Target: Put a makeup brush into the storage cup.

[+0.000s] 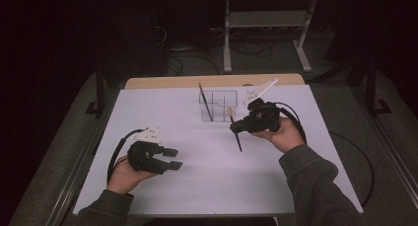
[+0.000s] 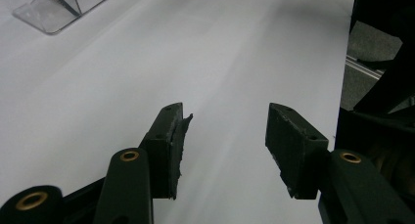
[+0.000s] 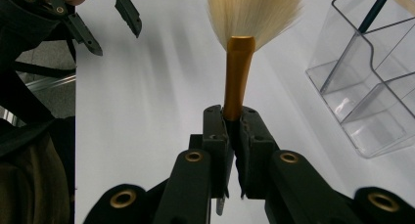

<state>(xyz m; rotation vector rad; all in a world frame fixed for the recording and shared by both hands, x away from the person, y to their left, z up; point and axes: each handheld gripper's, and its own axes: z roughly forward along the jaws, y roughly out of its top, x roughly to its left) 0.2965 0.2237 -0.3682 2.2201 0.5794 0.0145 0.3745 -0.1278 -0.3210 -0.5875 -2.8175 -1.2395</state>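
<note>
Right gripper (image 3: 234, 117) was clamped on a makeup brush (image 3: 238, 82), its two black matte jaws pinching the handle just below the ferrule. The ferrule was smooth gold metal, tube-shaped and slightly flared. The bristles were pale cream, soft and fanned into a rounded tuft. In the high view the brush (image 1: 234, 129) hung tilted, tuft up, with the thin dark handle slanting down toward the surface (image 1: 207, 181) and the right gripper (image 1: 235, 127) held above it in the person's right hand (image 1: 282, 134).

A clear organizer (image 3: 367, 87) of hard transparent plastic, boxy with rounded corners and inner dividers, stood on the surface just beside the tuft. In the high view the tuft sat at the organizer's (image 1: 218, 106) near right corner. A second brush (image 1: 205, 101), with a dark slim handle and a gold band, leaned in its left compartment.

Left gripper (image 2: 225, 136) stood open with nothing between its jaws. Its pads were dark and rubbery, with a ragged edge on one. It hovered low over the surface, well apart from the makeup brush, at the near left in the high view (image 1: 172, 158).

The surface was white, flat and matte, with a wooden strip (image 1: 212, 81) along its far edge.
</note>
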